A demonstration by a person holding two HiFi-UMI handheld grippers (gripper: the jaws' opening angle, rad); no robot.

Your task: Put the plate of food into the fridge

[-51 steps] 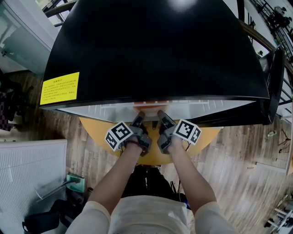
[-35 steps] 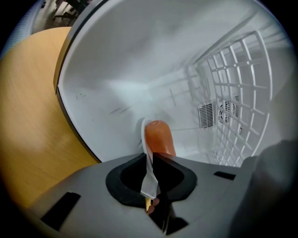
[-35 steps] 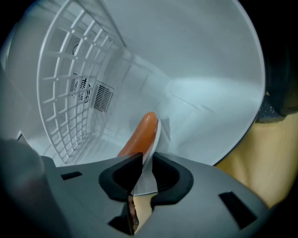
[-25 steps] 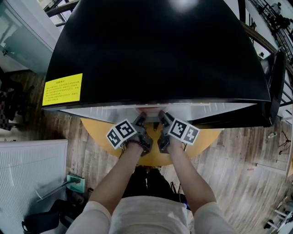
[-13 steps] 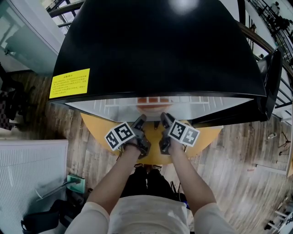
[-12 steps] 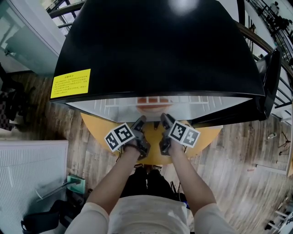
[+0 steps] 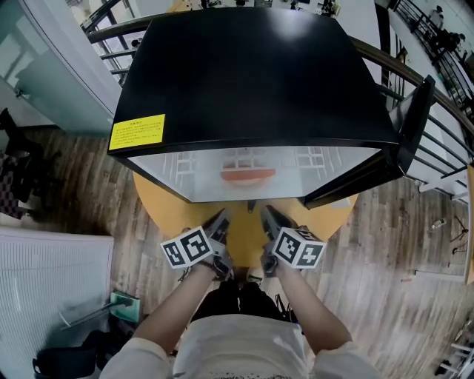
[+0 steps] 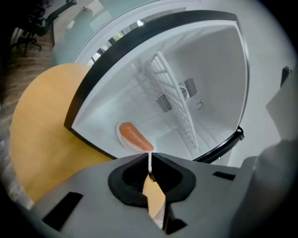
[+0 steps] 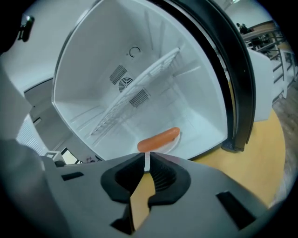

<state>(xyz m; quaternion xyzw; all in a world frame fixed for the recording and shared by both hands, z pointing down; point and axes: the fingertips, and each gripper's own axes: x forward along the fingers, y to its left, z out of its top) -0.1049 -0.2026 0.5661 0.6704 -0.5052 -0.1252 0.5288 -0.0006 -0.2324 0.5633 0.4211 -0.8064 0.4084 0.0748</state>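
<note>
Left hand-held gripper (image 7: 221, 219) and right hand-held gripper (image 7: 267, 215) are both clenched on nothing at lower centre of the head view. The white plate with an orange sausage (image 7: 248, 175) lies inside the black fridge (image 7: 252, 74), near its front lip. Risk, as judged: the open door (image 7: 407, 122) at right, if swung hard, could jolt the plate. The fridge stands on a round yellow wooden surface (image 7: 329, 213) over a plank floor (image 7: 392, 244).

Wood-floored room with railings, viewed from above.
A round yellow table (image 7: 164, 211) is set on a grey-brown plank floor (image 7: 400, 237); metal railings (image 7: 104, 22) are seen along the far and right sides, a pale glass partition (image 7: 52, 74) at the upper left, and a white ribbed panel (image 7: 52, 281) at the lower left.
</note>
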